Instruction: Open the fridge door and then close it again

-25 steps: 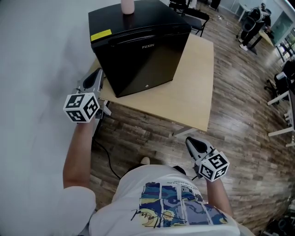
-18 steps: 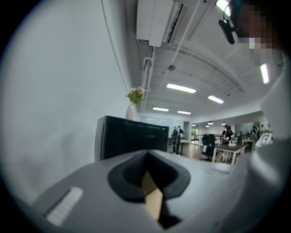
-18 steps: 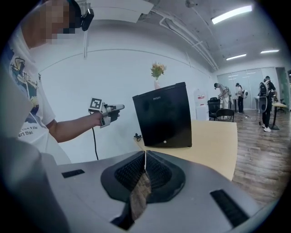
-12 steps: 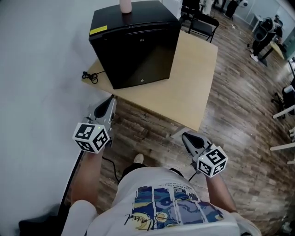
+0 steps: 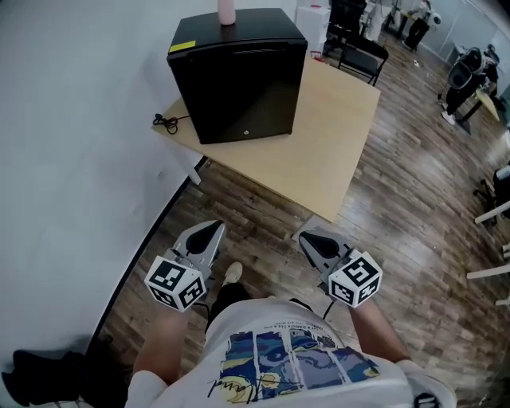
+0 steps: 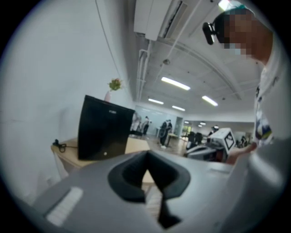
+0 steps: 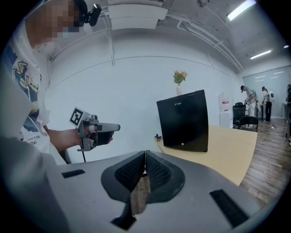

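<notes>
The black mini fridge (image 5: 239, 76) stands with its door closed at the wall end of a light wooden table (image 5: 319, 151), with a pink vase (image 5: 227, 11) on top. Both grippers hang low in front of the person's body, well short of the table and over the wooden floor. My left gripper (image 5: 211, 229) is shut with nothing in it. My right gripper (image 5: 309, 237) is also shut and holds nothing. In the left gripper view the fridge (image 6: 102, 134) sits far beyond the closed jaws (image 6: 146, 170). The right gripper view shows the fridge (image 7: 184, 120) past its closed jaws (image 7: 145, 166).
A white wall runs along the left. A black cable (image 5: 165, 121) lies on the table beside the fridge. Black chairs (image 5: 362, 52) stand behind the table, and people (image 5: 462, 76) are at the far right. A dark bag (image 5: 48, 378) lies by the wall.
The person has backed away from the fridge. My left gripper came from beside the table corner down to the body; my right gripper shifted slightly left. Both stayed shut.
</notes>
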`<act>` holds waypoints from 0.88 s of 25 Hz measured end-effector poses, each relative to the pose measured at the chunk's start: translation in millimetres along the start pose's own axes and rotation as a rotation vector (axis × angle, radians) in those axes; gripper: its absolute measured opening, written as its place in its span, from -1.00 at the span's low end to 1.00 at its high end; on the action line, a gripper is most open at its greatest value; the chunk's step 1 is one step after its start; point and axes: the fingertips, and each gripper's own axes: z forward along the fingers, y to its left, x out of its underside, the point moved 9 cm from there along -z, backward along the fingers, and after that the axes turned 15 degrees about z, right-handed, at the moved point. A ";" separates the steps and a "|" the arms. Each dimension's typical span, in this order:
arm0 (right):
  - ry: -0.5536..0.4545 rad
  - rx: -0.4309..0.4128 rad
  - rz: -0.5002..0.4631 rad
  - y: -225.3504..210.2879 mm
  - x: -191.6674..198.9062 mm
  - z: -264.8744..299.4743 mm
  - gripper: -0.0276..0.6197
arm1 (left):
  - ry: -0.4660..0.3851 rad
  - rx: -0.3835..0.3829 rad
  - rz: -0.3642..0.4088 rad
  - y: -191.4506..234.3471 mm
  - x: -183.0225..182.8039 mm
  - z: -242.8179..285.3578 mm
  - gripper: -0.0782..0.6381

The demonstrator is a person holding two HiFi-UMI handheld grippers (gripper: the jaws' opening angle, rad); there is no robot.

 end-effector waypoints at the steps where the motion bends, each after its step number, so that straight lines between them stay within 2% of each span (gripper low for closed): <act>1: 0.000 -0.011 -0.003 4.3 3.2 -4.8 -0.87 | 0.010 0.003 0.003 -11.8 4.4 -6.6 -0.76; 5: -0.010 -0.042 -0.003 15.9 14.8 -26.1 -0.87 | 0.016 0.002 -0.012 -48.4 15.9 -27.9 -0.76; 10: 0.025 -0.053 -0.024 22.8 30.1 -40.2 -0.87 | 0.017 0.006 -0.039 -77.5 26.0 -36.5 -0.76; 17: -0.003 -0.072 0.005 30.1 37.8 -46.9 -0.87 | 0.043 0.036 -0.006 -92.3 22.4 -22.6 -0.76; 22: -0.003 -0.096 -0.008 35.2 33.8 -37.6 -0.87 | 0.056 0.063 0.019 -94.4 19.5 -19.2 -0.76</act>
